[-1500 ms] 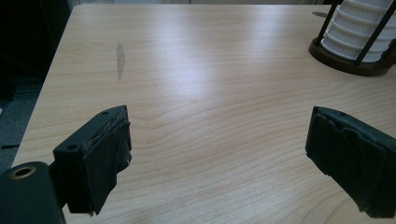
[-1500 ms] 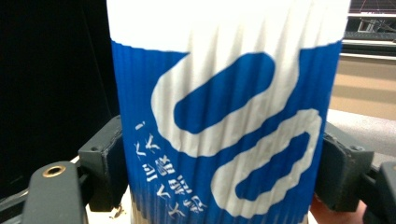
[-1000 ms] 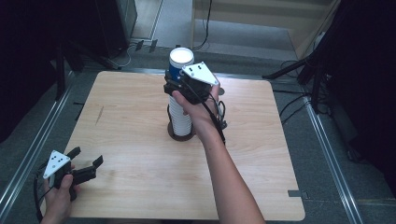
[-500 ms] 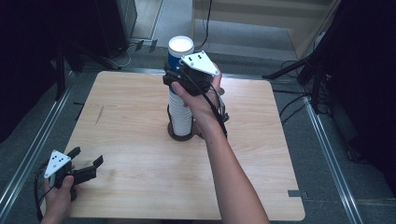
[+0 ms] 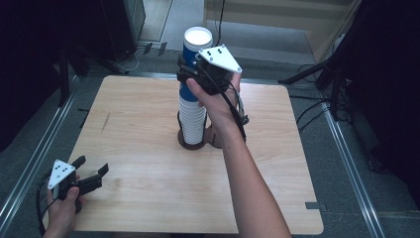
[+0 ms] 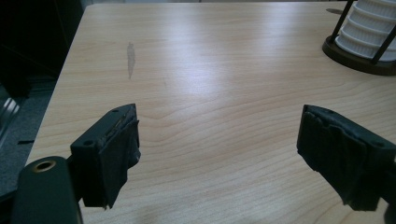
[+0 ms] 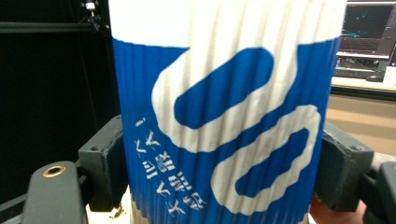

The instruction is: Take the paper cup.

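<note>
Cup (image 5: 197,45): blue-white, upper centre of frame, pinched by right tongs (image 5: 198,74) atop stack (image 5: 192,116) in holder (image 5: 192,142). Left tongs (image 5: 91,174): spread, empty, jaws just narrowing, lower left over counter (image 5: 148,188). Risk: a nested cup clinging; squeeze crushing ribbed wall.

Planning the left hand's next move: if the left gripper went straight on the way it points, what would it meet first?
Probably bare table; the left gripper stands open with nothing between its jaws. The cup stack lies off to one side.
</note>
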Tool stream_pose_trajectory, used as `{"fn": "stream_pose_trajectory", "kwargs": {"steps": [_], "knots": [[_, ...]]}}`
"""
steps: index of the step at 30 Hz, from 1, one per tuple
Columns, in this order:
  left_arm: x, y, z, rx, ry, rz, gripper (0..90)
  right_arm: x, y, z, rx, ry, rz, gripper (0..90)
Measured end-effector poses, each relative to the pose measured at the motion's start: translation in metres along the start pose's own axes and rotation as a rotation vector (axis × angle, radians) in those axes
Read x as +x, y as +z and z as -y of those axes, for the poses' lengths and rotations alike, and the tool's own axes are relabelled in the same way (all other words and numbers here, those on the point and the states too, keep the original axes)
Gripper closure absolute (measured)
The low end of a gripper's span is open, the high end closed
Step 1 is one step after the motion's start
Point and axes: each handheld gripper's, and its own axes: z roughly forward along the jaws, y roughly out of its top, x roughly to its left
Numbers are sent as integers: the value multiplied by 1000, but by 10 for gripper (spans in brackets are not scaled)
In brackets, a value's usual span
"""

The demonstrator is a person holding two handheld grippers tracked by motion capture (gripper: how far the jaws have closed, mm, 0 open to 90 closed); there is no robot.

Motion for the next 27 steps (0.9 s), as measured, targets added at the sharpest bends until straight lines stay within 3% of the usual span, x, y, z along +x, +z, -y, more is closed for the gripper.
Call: {"fn": "stream_pose_trajectory", "kwargs": {"steps": [11, 24, 27], "knots": [[-1, 0, -1, 18, 16, 4, 22, -21, -12, -9, -20, 3, 45, 192], [-1, -1, -1, 15, 8, -13, 11, -39, -25, -11, -29, -3, 87, 192], [0, -1, -1, 13, 3, -1, 0, -41, -27, -9, -30, 0, 95, 192]]}}
